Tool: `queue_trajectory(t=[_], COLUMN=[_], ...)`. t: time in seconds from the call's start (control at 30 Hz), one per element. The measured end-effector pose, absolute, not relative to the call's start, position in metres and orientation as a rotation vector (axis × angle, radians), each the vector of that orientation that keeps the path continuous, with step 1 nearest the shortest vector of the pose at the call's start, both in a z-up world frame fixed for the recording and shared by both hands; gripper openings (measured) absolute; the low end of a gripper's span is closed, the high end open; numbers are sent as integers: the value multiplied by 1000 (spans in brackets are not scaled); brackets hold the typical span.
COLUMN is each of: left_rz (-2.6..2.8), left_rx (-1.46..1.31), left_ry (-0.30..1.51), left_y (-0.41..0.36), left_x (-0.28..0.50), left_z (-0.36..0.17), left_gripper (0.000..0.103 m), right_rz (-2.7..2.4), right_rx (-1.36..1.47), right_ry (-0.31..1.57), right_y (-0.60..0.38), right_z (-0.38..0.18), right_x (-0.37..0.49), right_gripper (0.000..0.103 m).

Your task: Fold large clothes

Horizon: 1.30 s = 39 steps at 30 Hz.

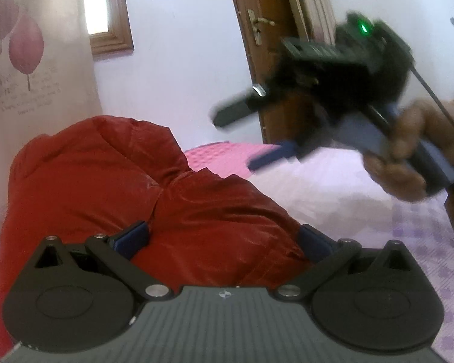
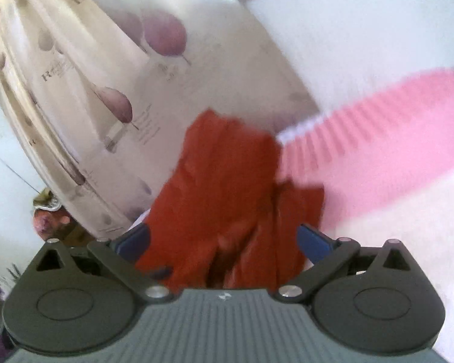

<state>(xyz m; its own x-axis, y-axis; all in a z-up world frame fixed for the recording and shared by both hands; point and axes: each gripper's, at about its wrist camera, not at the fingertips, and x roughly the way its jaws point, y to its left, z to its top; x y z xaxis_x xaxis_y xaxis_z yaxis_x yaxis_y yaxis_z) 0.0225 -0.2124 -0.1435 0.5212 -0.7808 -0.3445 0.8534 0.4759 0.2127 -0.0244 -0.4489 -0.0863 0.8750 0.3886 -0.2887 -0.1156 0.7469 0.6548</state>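
A large red garment (image 1: 106, 187) lies bunched on the bed and covers the space between my left gripper's (image 1: 224, 239) spread blue fingers (image 1: 133, 239); the fingertips are hidden under the cloth. My right gripper (image 1: 236, 139), held in a hand, hovers blurred at the upper right with its jaws wide apart and nothing between them. In the right wrist view the red garment (image 2: 227, 199) fills the gap between the right gripper's (image 2: 224, 242) spread blue fingers (image 2: 314, 242); the view is motion-blurred.
The bed has a pink cover (image 1: 208, 154) and a pale checked sheet (image 1: 420, 260). A leaf-print curtain (image 1: 24, 60) hangs at the left under a window (image 1: 106, 9). A brown wooden door (image 1: 257, 39) stands behind. The pink cover (image 2: 393, 133) also shows on the right.
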Motion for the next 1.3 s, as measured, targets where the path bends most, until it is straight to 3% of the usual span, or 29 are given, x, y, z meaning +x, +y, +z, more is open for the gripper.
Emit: queue_trajectory(t=[0.23,0.43,0.57,0.8,0.97,1.3], left_rz=[-1029,-964,-834,-837,-821,-808], left_rx=[308,55,7,-173,-70,-27], left_ry=[220,279,417,860,766,755], left_y=[-187,-114,-79,-84,-110,-117], left_x=[17,44,99,189,174,179], left_z=[-121,-74,-67,-104,-101,-102], left_gripper=[103,103,103,103,103,103], right_rz=[348,345,362,381,355,337], right_rx=[720,672,702,722,719,709], right_ry=[541,607,598,568,544,538], right_y=[-433,-416,-421,-419,-417,-415], right_z=[-107,-119,-125,-132,-137,-137], right_x=[-14,9,13,18,15,14], right_gripper=[103,103,103,103,103,103])
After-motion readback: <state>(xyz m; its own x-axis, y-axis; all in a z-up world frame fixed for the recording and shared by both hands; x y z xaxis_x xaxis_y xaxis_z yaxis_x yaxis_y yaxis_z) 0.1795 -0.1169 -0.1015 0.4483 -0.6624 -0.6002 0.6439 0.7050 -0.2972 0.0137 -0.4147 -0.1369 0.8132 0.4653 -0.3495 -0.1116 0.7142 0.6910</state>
